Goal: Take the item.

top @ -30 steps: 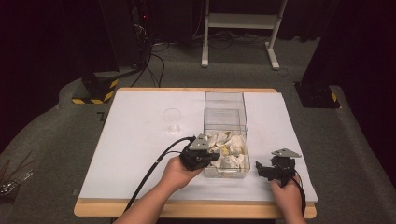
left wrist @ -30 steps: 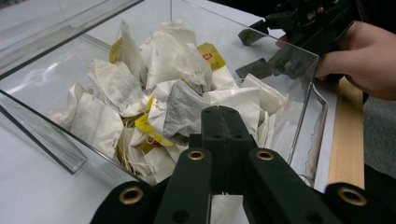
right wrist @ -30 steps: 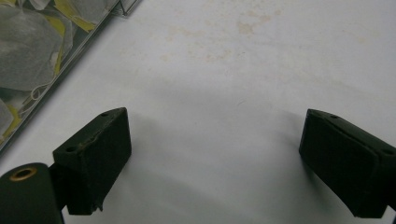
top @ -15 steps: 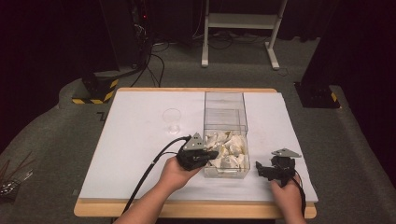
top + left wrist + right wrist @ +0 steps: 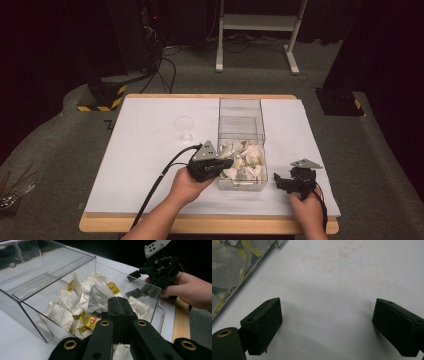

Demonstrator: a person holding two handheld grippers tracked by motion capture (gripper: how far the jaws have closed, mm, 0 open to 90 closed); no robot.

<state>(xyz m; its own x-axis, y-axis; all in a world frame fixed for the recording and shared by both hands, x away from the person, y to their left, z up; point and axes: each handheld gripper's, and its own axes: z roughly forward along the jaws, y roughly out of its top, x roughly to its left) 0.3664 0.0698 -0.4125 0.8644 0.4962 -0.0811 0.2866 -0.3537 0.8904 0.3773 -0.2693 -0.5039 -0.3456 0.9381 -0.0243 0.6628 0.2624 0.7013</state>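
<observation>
I am holding my left gripper (image 5: 226,163) over the near left corner of the clear plastic box (image 5: 240,107), just below the middle of the high view, its jaws clenched together. In the left gripper view the two black pads are pressing flat against each other at lower centre, and something white is showing beneath them at the bottom edge; I cannot tell whether a tea bag is caught there. The tea bags (image 5: 96,296) are lying heaped in the near end of the box, straight ahead of and just under the pads, white sachets with yellow tags, none lying along any one line. The box's long axis is running up the high view, away from me. My right gripper (image 5: 327,327) is resting on the white table cover (image 5: 150,130) at lower right, jaws spread wide with nothing between them, apart from the box wall. The left is the nearer one. A clear glass (image 5: 184,128) is standing left of the box.
</observation>
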